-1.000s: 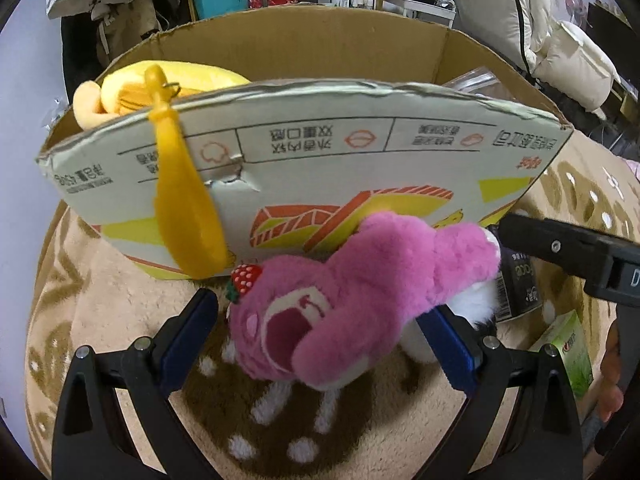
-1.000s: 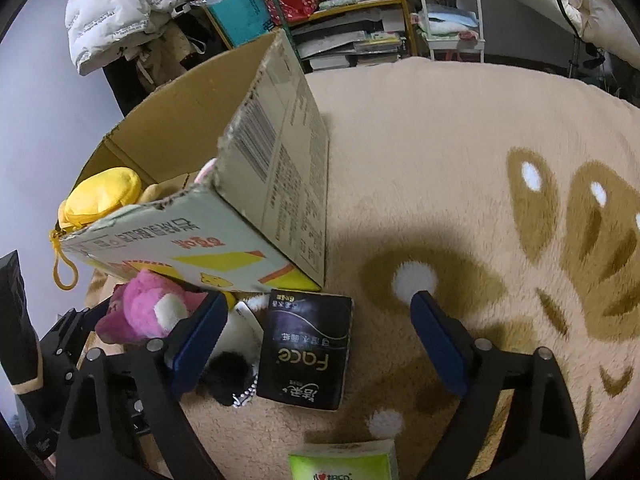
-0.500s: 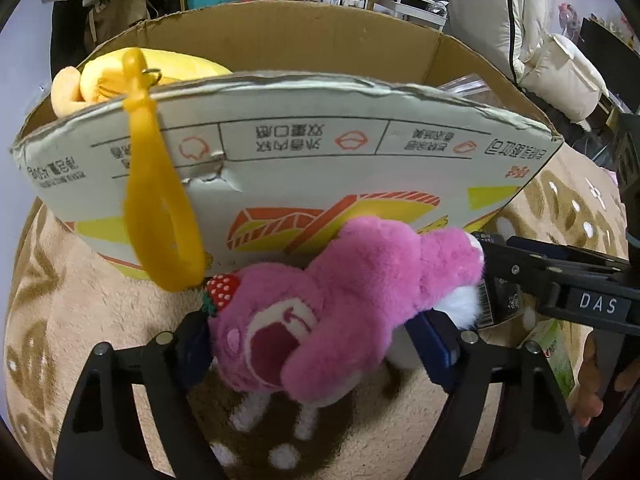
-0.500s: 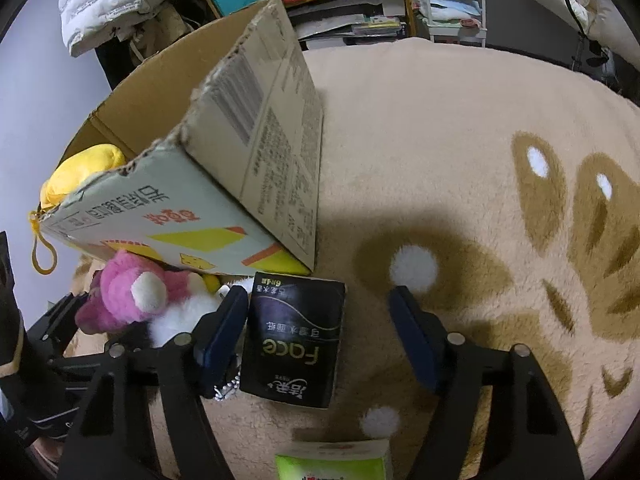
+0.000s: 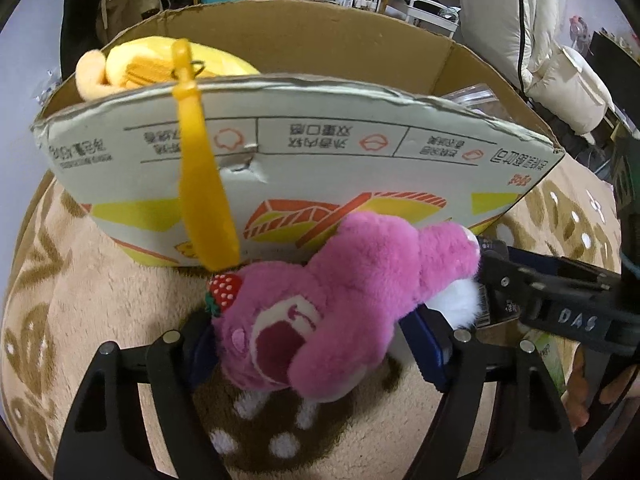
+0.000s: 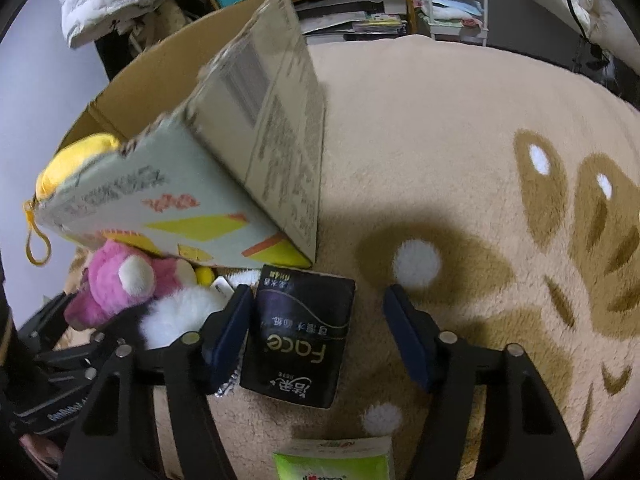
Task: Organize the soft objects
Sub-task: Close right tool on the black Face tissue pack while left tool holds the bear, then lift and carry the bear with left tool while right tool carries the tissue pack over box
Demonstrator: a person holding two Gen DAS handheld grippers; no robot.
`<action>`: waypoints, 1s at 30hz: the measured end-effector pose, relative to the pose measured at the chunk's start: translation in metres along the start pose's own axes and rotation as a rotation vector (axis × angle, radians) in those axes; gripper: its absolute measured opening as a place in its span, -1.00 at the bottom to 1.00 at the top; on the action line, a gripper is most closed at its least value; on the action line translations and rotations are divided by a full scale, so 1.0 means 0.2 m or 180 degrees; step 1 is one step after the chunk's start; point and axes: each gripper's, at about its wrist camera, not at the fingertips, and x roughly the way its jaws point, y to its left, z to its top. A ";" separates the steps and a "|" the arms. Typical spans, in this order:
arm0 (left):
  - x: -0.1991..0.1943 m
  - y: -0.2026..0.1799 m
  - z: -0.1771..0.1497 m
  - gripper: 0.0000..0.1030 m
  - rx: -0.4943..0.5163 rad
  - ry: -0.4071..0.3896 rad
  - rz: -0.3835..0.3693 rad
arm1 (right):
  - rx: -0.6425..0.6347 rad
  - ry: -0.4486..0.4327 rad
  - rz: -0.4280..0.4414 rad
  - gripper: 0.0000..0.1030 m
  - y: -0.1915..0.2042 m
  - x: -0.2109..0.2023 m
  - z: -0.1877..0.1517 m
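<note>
Bear: pink plush bear (image 5: 340, 300) lies between left gripper (image 5: 316, 344) pads, which have just been closing and press its sides.
Pack: black tissue pack (image 6: 298, 336) sits between right gripper (image 6: 316, 340) pads, also just closing; left pad touching, right pad apart.

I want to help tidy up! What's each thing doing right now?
left tongs: just been closing, now pressing on the pink plush.
right tongs: just been closing, open around the black tissue pack; one pad not touching.
pink plush: lying on the rug, gripped.
black tissue pack: flat on the rug, not gripped.
cardboard box: open on top.
yellow plush: inside the cardboard box, strap hanging over its wall.
</note>
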 end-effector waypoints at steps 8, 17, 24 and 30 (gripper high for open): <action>-0.07 -0.01 -0.03 0.52 0.0012 -0.0094 0.0189 | -0.0119 -0.0022 -0.0069 0.16 0.05 0.00 -0.01; -0.13 -0.02 -0.07 0.51 0.0000 -0.0086 0.0318 | -0.0086 -0.0053 -0.0021 0.09 0.03 -0.02 -0.02; -0.20 -0.06 -0.09 0.51 0.0070 -0.0136 0.0403 | -0.0092 -0.0044 0.0101 0.08 0.02 -0.05 -0.03; -0.34 -0.07 -0.10 0.51 0.0081 -0.0337 0.0540 | -0.0122 -0.0243 0.0275 0.06 0.04 -0.15 -0.03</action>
